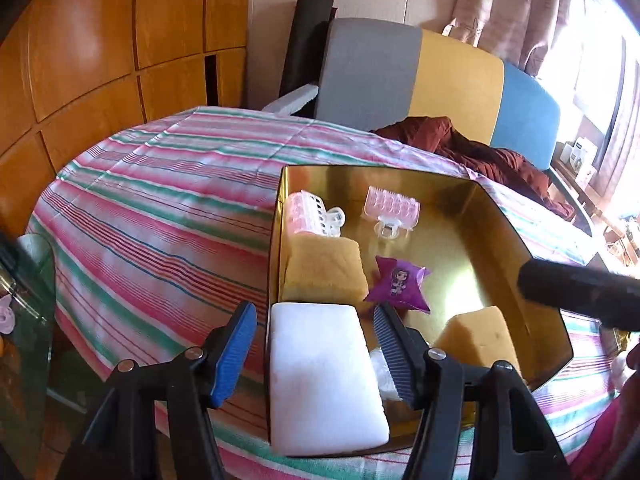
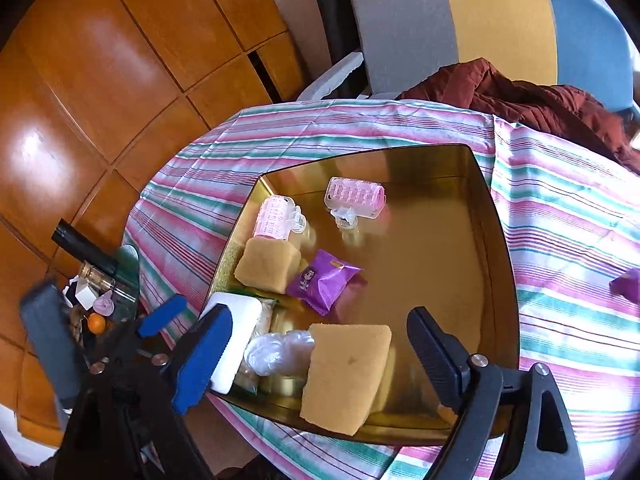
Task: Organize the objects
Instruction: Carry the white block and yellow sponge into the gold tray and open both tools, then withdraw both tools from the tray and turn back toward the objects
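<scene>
Most items already lie in the gold tray point(image 2: 496, 240) ahead of both tongs. The left gripper point(image 1: 316, 344) straddles the white sponge point(image 1: 324, 376), jaws wide; the right gripper point(image 2: 320, 356) gapes around a yellow sponge point(image 2: 344, 372). A purple item point(image 2: 626, 284) outside the tray remains.

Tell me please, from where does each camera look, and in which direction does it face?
Left wrist view: sits on the left gripper, facing forward and down at the white block on the gold tray's near rim; its own open fingers show.
Right wrist view: sits on the right gripper, facing down into the tray; its own open fingers straddle a yellow sponge, and the left gripper shows.
Shared: tray, sponges, purple packet, striped cloth.
</scene>
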The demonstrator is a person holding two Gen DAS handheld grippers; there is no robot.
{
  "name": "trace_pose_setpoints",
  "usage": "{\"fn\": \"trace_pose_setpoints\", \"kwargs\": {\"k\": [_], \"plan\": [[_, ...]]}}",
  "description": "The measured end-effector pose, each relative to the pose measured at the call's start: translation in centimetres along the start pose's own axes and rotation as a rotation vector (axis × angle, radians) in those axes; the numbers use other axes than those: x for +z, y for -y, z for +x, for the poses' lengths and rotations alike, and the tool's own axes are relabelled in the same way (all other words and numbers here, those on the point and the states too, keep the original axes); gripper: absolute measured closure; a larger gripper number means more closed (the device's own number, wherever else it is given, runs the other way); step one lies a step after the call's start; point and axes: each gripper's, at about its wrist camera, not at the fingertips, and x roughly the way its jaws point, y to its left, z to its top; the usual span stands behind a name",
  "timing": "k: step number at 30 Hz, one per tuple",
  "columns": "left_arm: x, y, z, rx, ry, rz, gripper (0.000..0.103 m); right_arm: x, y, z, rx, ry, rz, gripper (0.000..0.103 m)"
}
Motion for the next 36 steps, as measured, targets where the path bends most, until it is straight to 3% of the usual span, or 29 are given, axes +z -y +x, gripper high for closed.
{"fn": "trace_pose_setpoints", "kwargs": {"k": [8, 20, 26, 36], "plan": [[-0.2, 0.3, -2.6, 0.007, 0.026, 0.005, 0.041, -1.6, -1.0, -1.6, -0.103, 0.057, -0.085, 0.005], [-0.3, 2.1, -4.8, -0.049, 0.053, 0.052, 0.041, -3.3, -1.3, -4.0, -0.256, 0.144, -0.19, 0.001], [-0.6, 3.6, -5.0, -0.084, 0.042, 0.087, 0.041, -4.2, 1.3, -4.8, -0.298, 0.135, -0.138, 0.0], [-1.0, 7.6, -4.9, -0.17, 0.019, 0.186, 0.041, -6.4, 8.9, -6.9, -0.414, 0.102, 0.013, 0.0]]}}
